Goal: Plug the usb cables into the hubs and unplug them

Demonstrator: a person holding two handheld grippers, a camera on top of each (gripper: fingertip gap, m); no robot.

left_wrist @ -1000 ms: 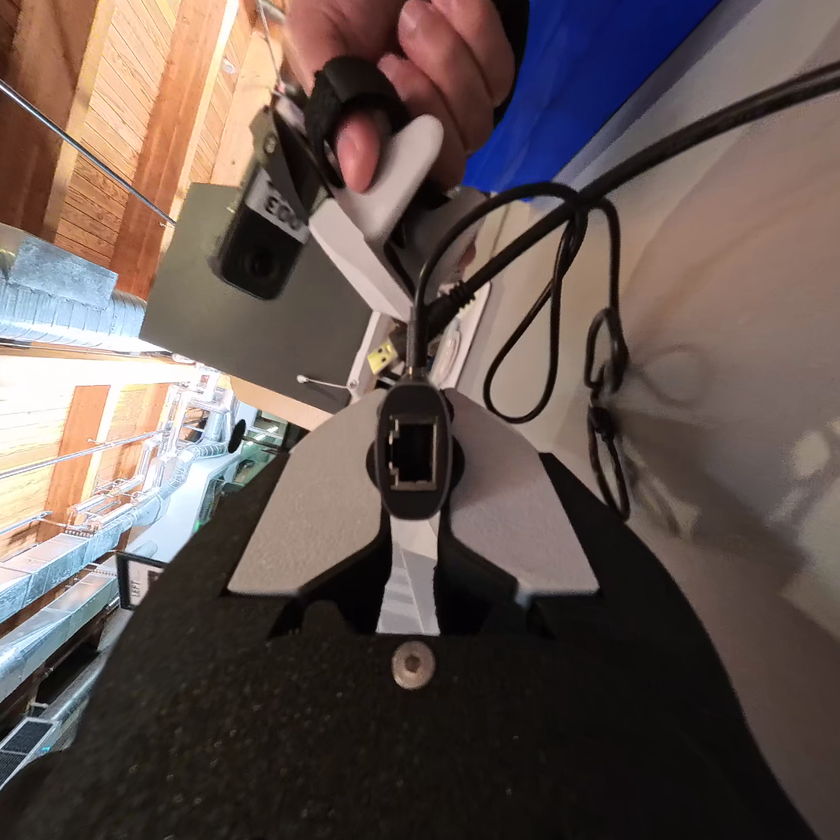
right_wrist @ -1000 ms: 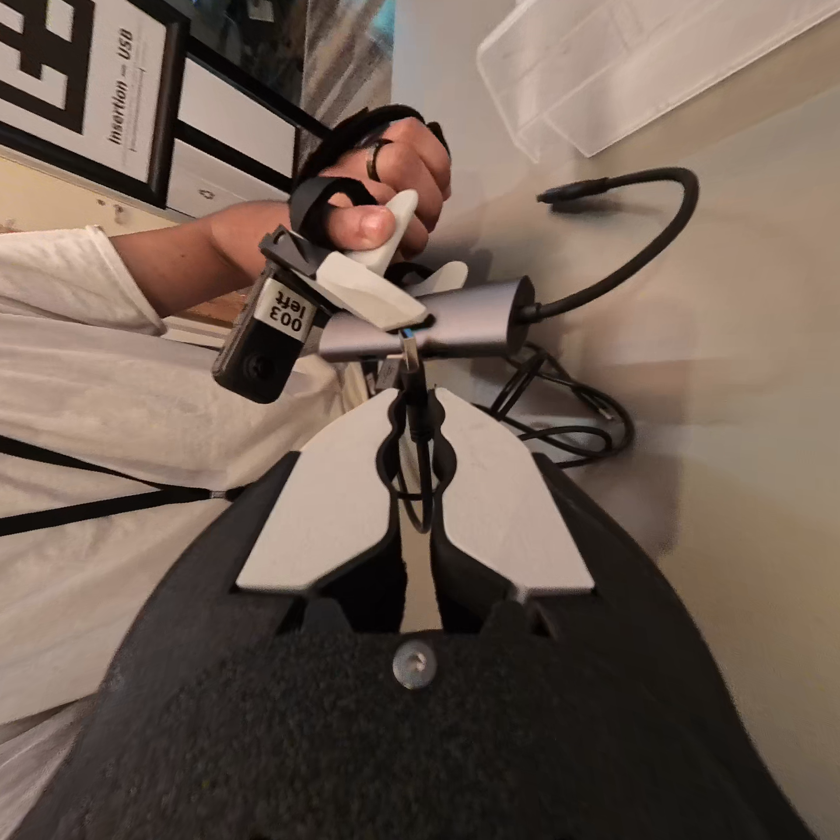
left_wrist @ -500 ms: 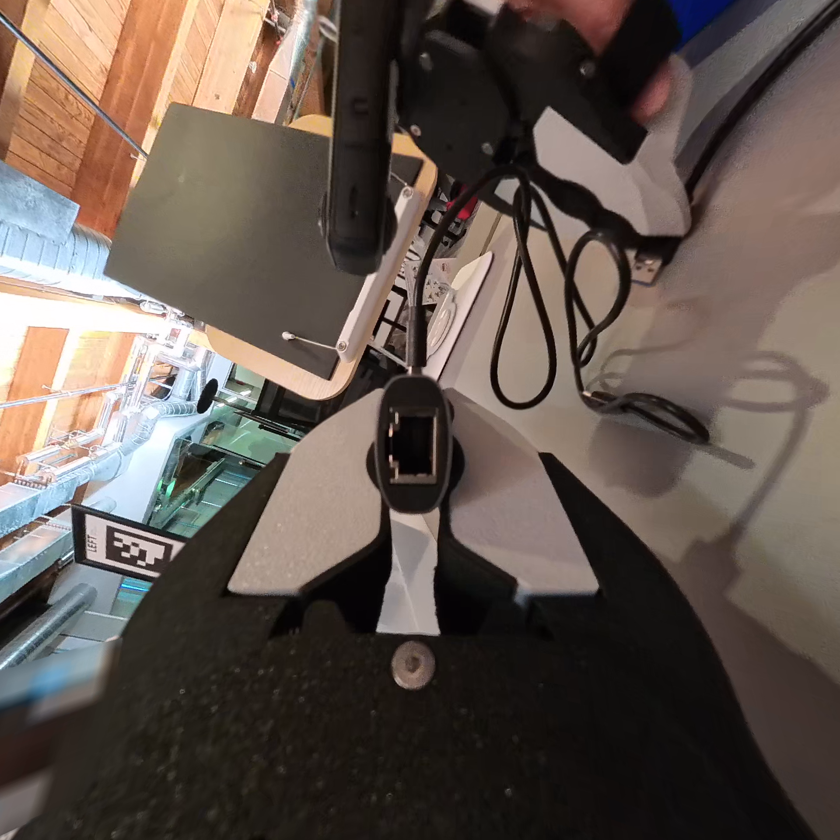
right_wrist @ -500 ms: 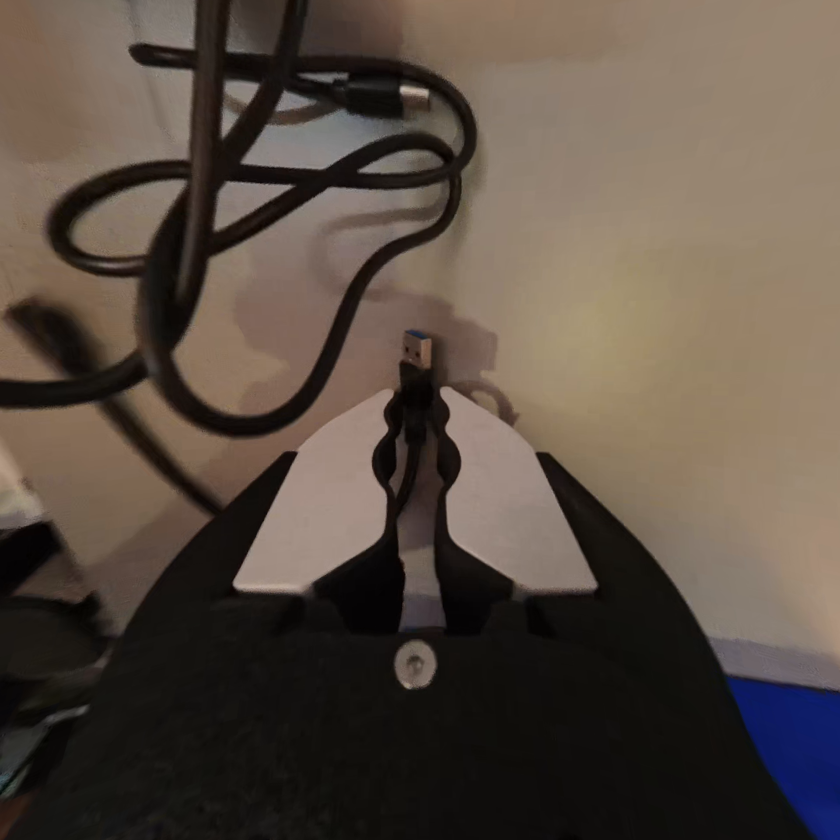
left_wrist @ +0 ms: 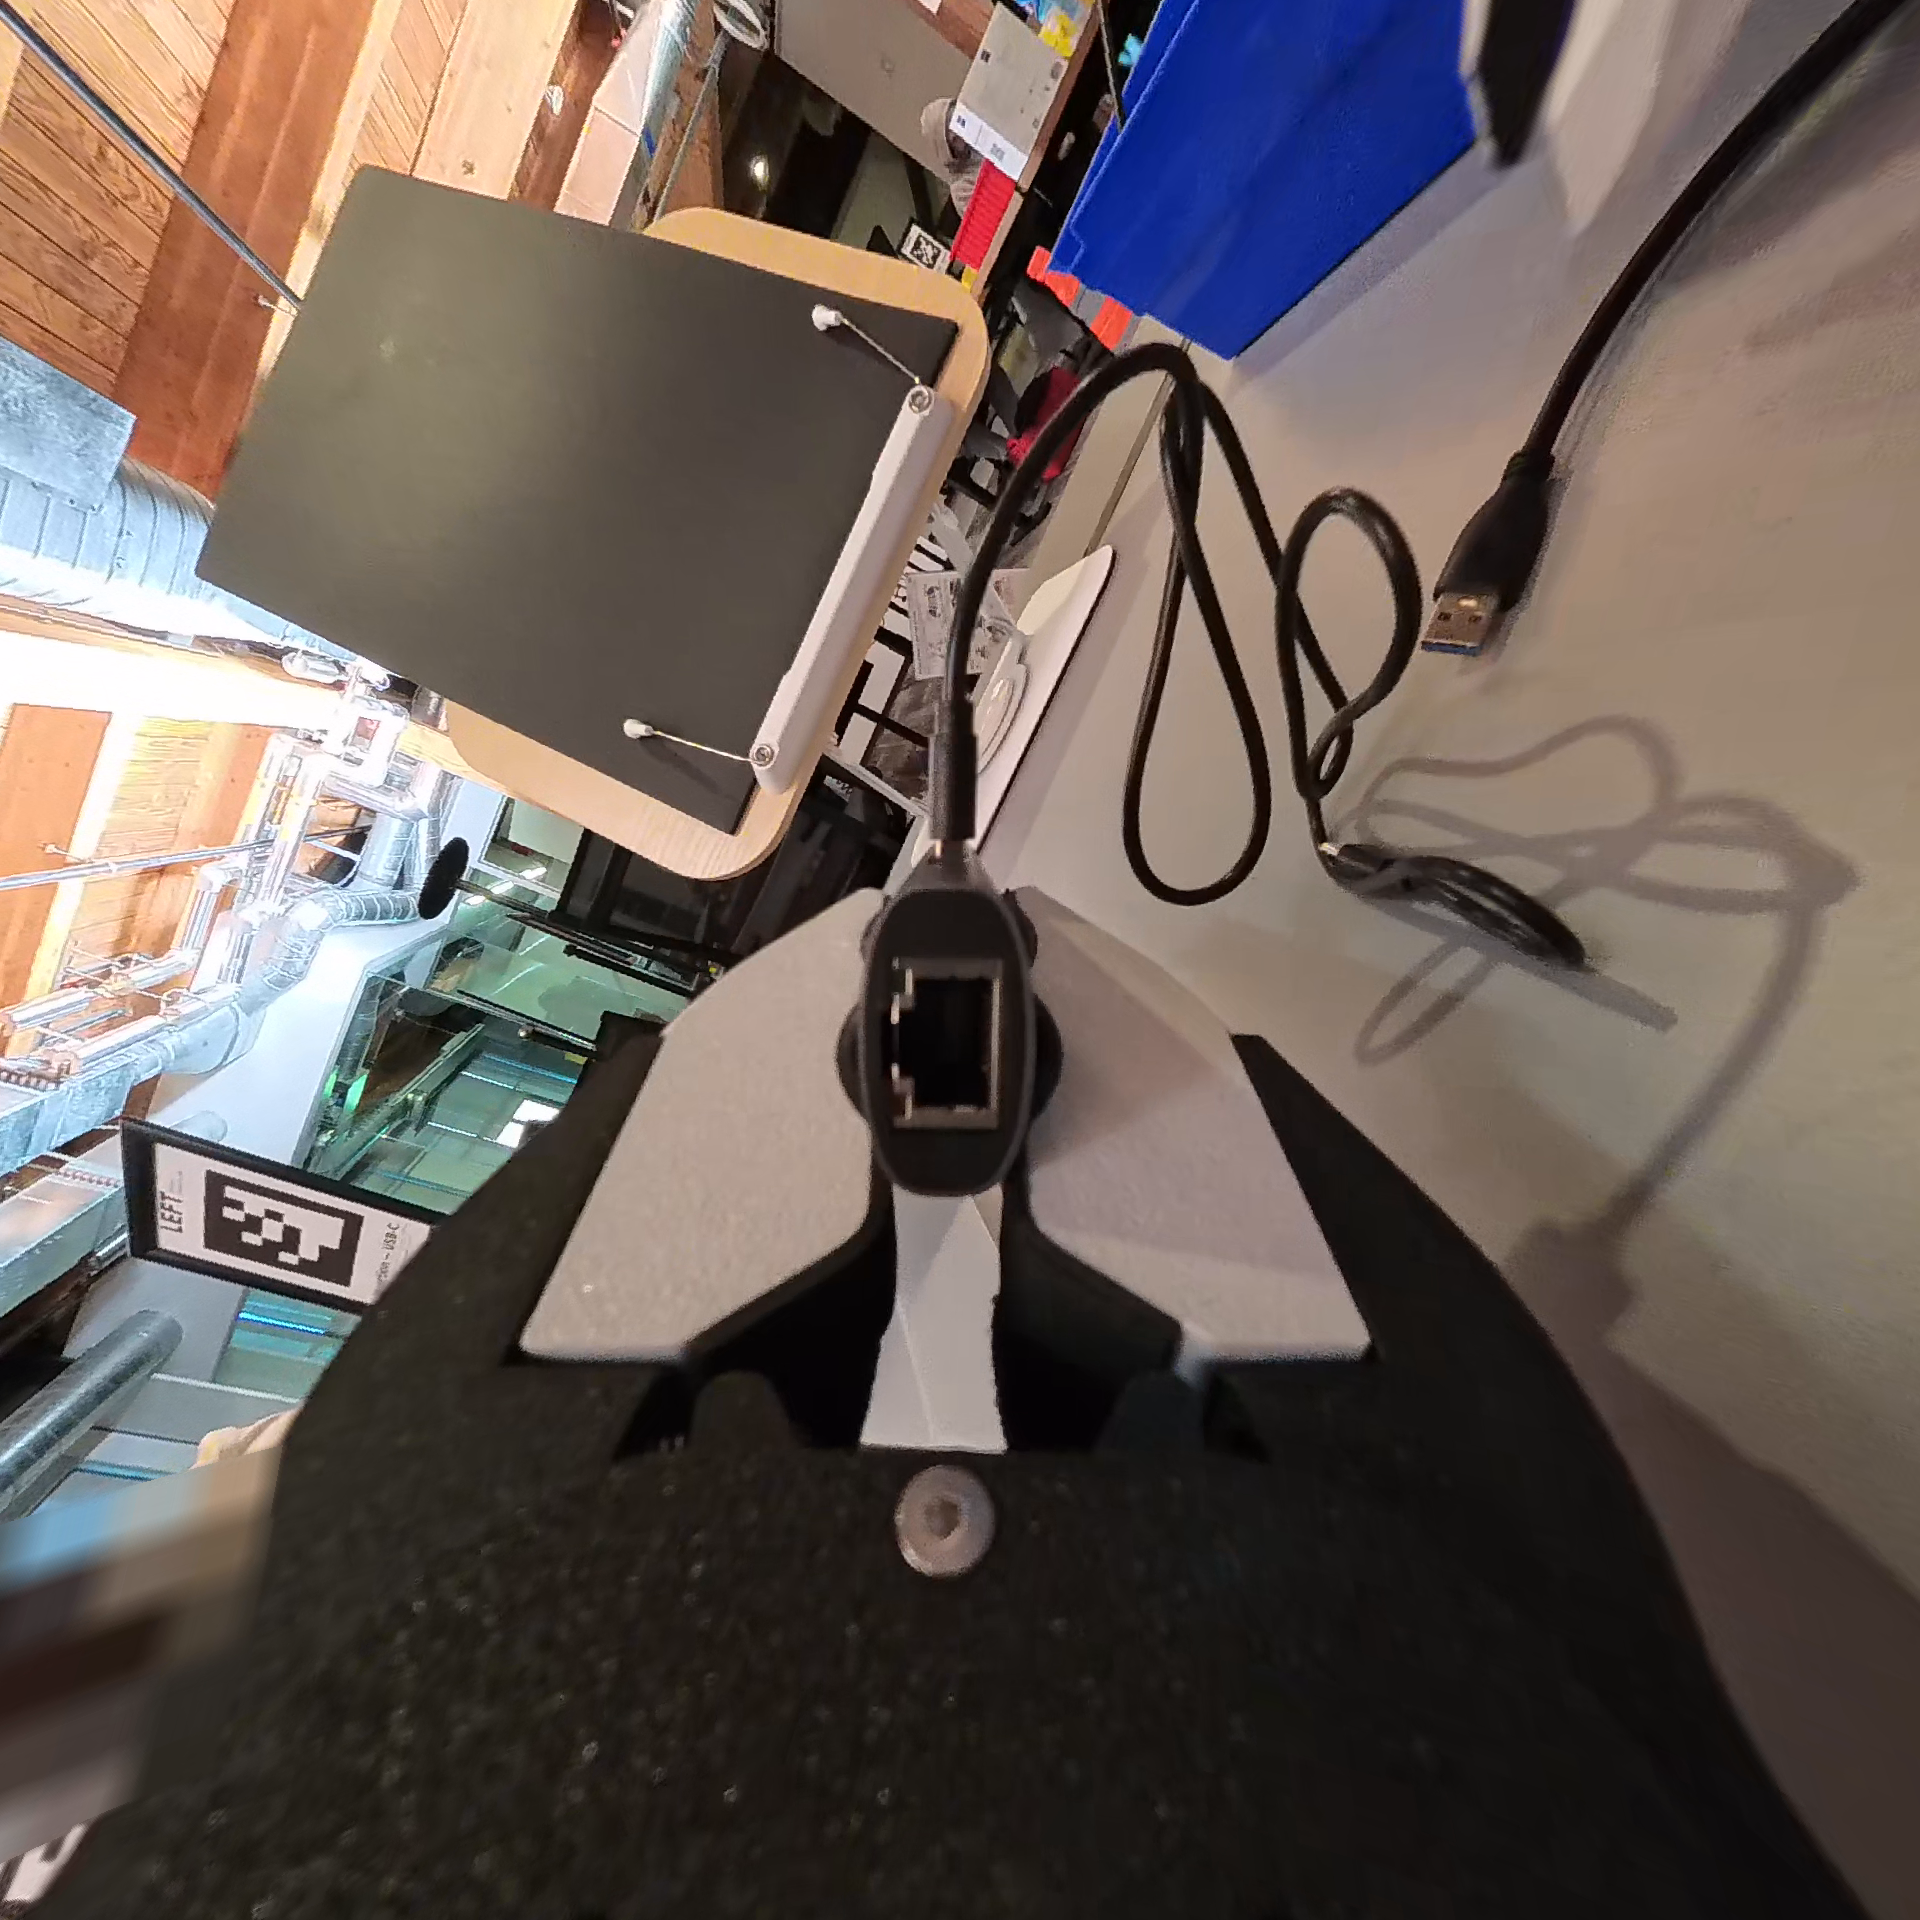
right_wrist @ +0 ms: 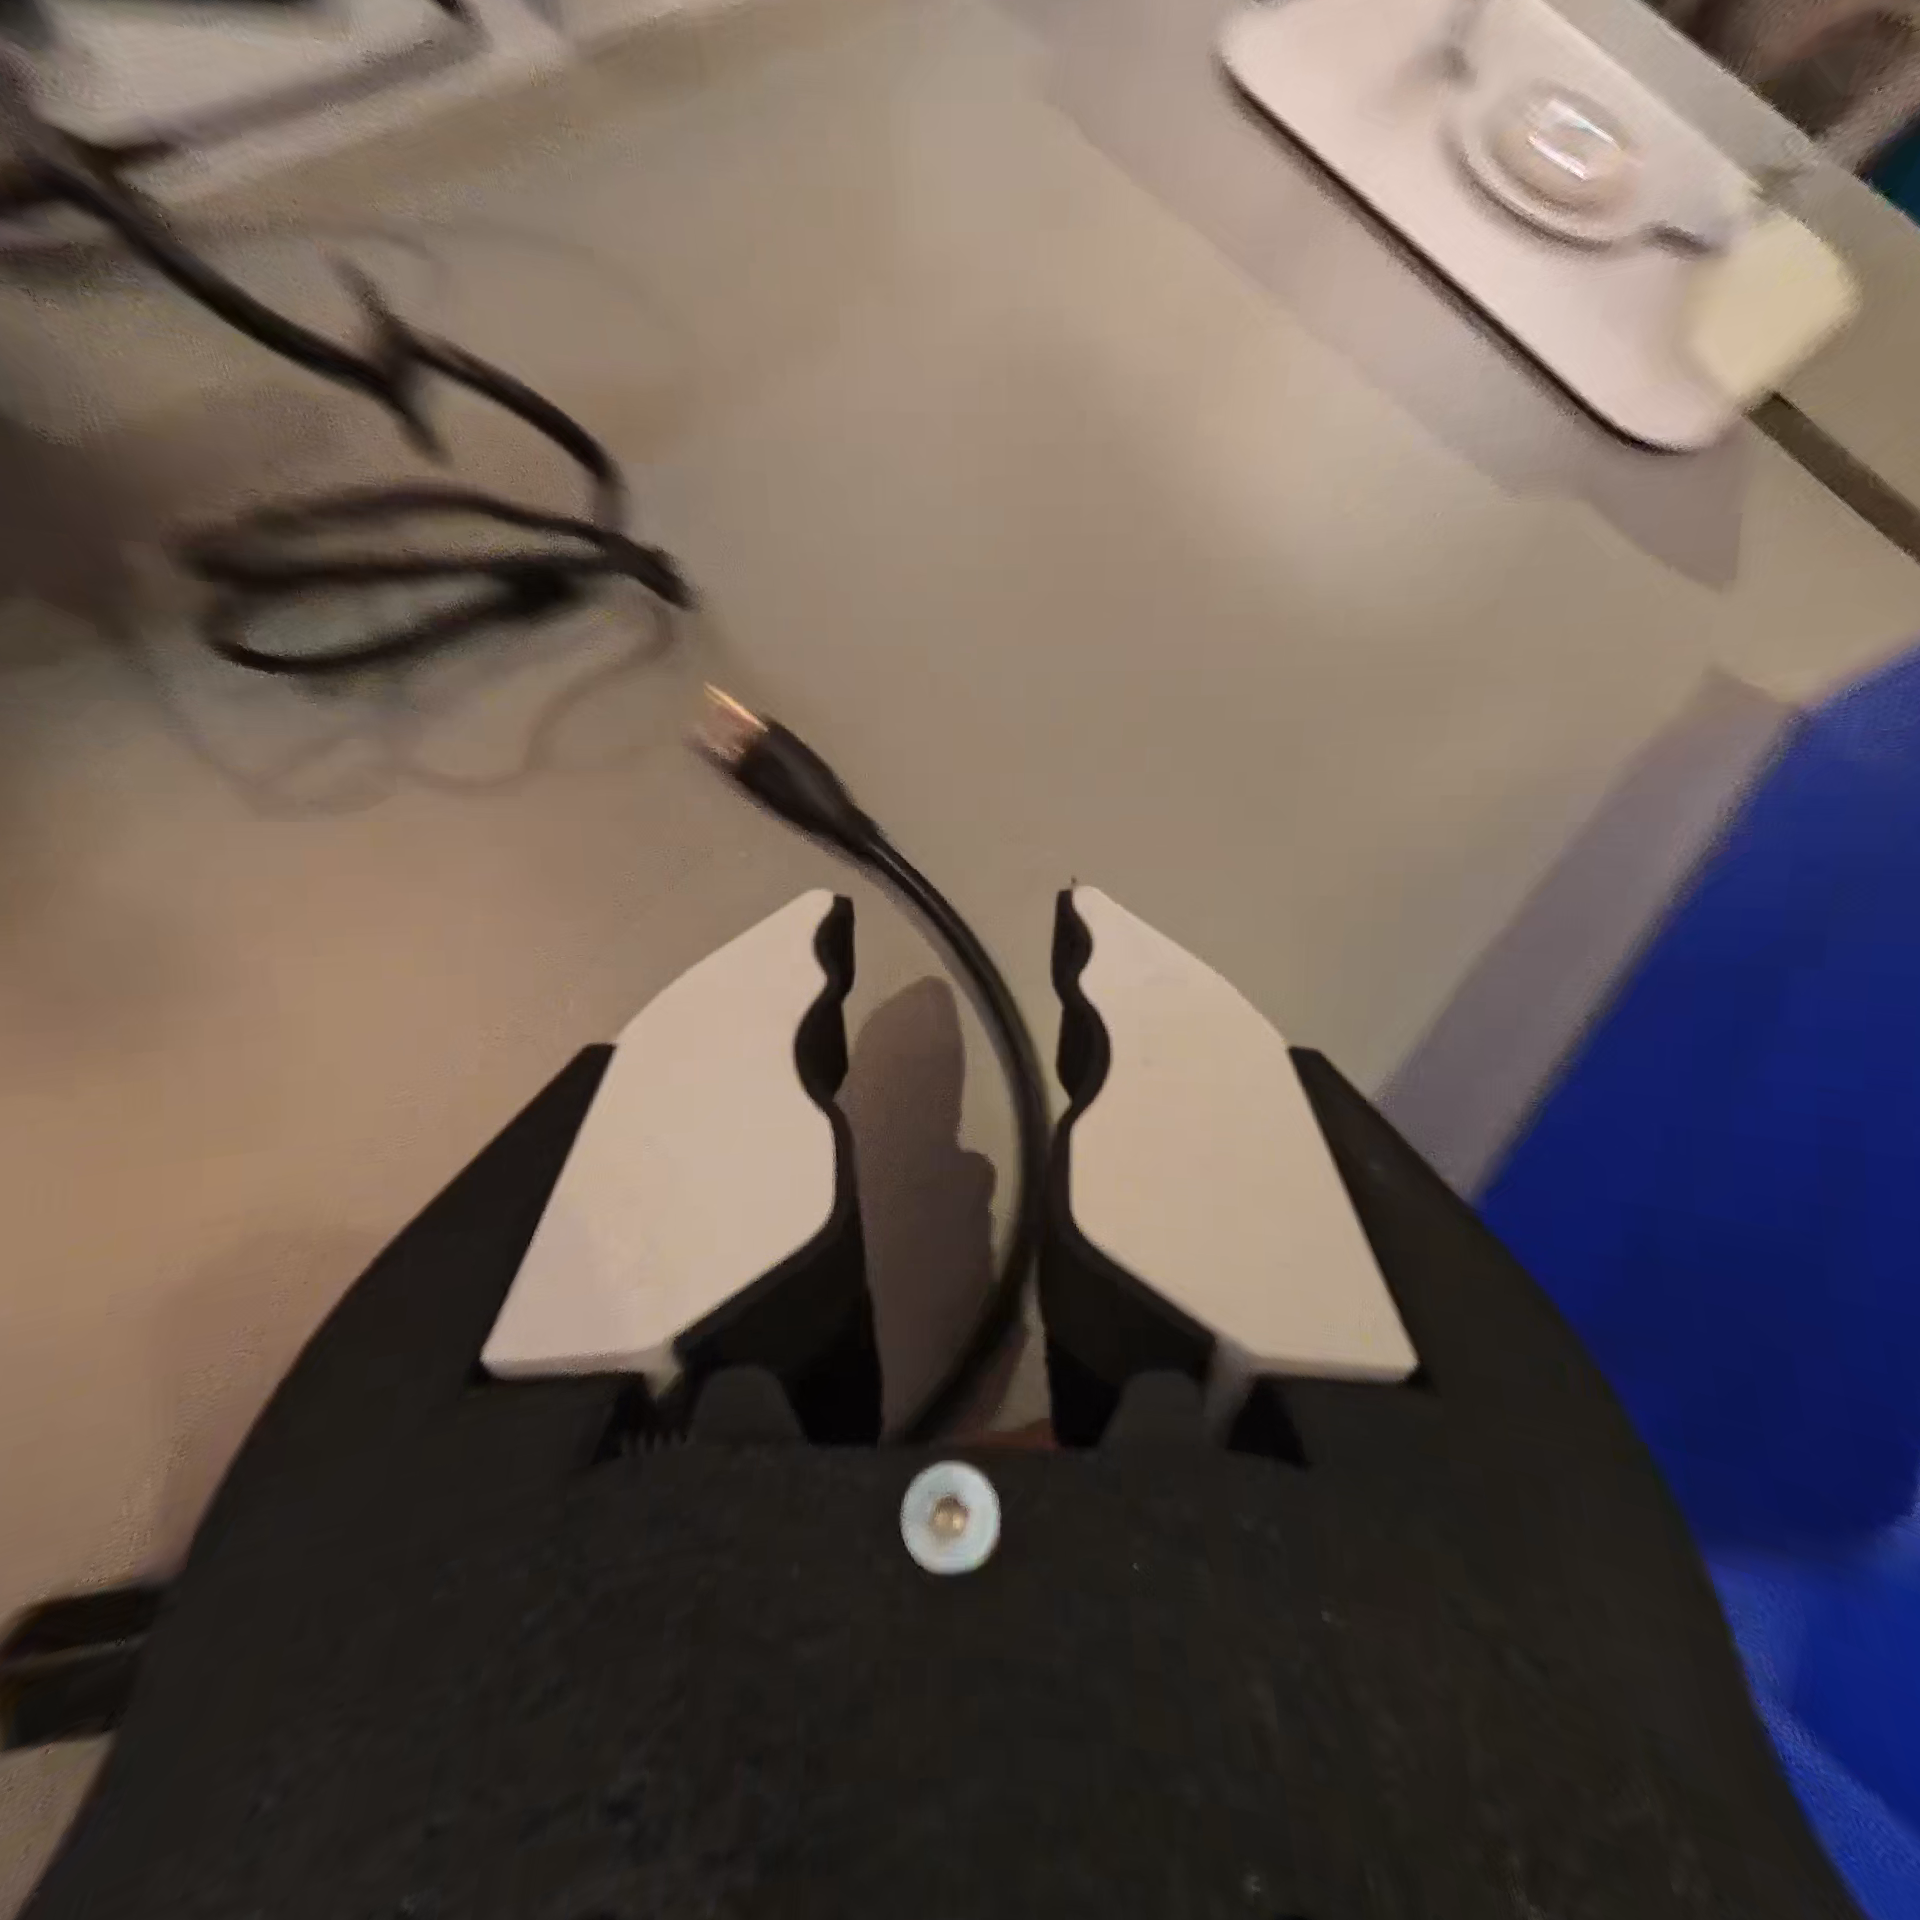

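Note:
My left gripper (left_wrist: 945,906) is shut on a dark grey hub (left_wrist: 945,1049) and holds it above the table (left_wrist: 1683,1195). The hub's end socket faces the camera, and its own black lead (left_wrist: 961,665) runs away from it. A black USB plug (left_wrist: 1481,582) with a blue insert lies free on the table at the right, its cable (left_wrist: 1195,727) in loose loops. My right gripper (right_wrist: 956,904) is open over the table (right_wrist: 1143,468). The black cable (right_wrist: 1003,1039) runs loose between its fingers. The plug (right_wrist: 774,758) lies just ahead of the tips.
A blue bin (left_wrist: 1268,156) stands at the table's far edge and shows at the right in the right wrist view (right_wrist: 1714,1247). A white pad (right_wrist: 1403,239) with a round clear piece lies at the back. A black board (left_wrist: 561,520) on a wooden panel stands beyond the table.
My right gripper drew the USB plug out of the hub, carried it down to the table and opened, so the plug now lies free. My left gripper kept its hold on the hub.

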